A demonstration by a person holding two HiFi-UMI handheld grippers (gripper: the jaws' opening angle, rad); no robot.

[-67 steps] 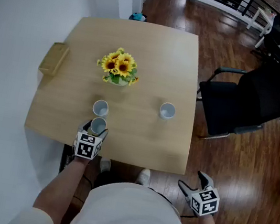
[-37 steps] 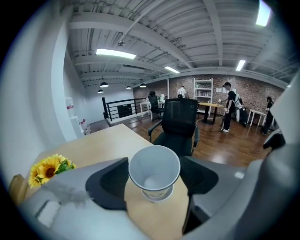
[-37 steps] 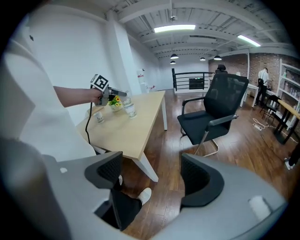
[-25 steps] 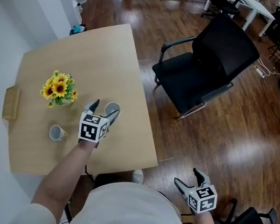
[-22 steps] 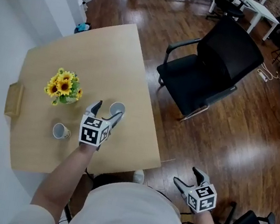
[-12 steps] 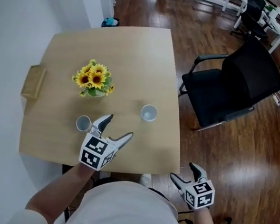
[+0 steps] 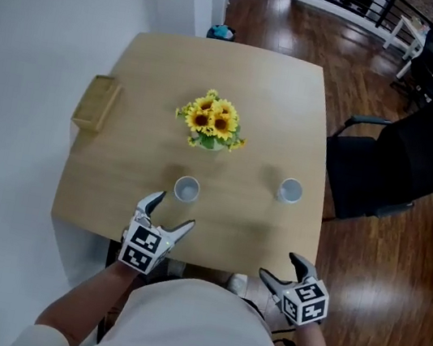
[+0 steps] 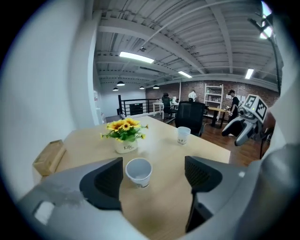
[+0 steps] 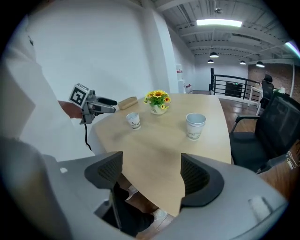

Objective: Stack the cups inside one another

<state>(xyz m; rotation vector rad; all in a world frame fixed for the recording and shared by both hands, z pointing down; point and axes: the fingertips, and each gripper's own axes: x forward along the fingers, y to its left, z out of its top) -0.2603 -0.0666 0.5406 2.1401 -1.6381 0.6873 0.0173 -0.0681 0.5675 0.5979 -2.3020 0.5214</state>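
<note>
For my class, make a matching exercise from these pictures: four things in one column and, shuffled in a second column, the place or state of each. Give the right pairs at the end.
Column one
1. bunch of yellow sunflowers in a small white pot
2. pale wooden block
3. black office chair
4. left tool

Column two
A. on the floor, off the right edge of the light wooden table
B. open, with a white paper cup standing just ahead of it
C. near the middle of the table
D. at the table's left edge

Pairs: 1-C, 2-D, 3-A, 4-B
</note>
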